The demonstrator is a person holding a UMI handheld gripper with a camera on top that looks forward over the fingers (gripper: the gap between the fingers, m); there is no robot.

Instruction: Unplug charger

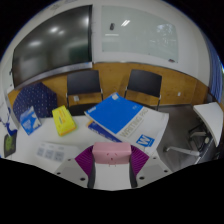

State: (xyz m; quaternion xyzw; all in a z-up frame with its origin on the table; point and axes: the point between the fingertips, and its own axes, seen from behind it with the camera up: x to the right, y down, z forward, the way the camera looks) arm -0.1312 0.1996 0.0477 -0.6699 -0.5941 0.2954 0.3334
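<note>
Two fingers of the tongs (111,170) stand apart, holding nothing, above the white table (185,125). Just ahead lie blue folders (120,115) and a yellow box (64,121); beyond, two dark monitors (83,84). No charger is discernible.

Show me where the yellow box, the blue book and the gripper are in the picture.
yellow box (64,121), gripper view, on its top face.
blue book (120,113), gripper view, on the middle of its cover.
gripper (110,155), gripper view, midway between its fingertips, by the pink pads.
</note>
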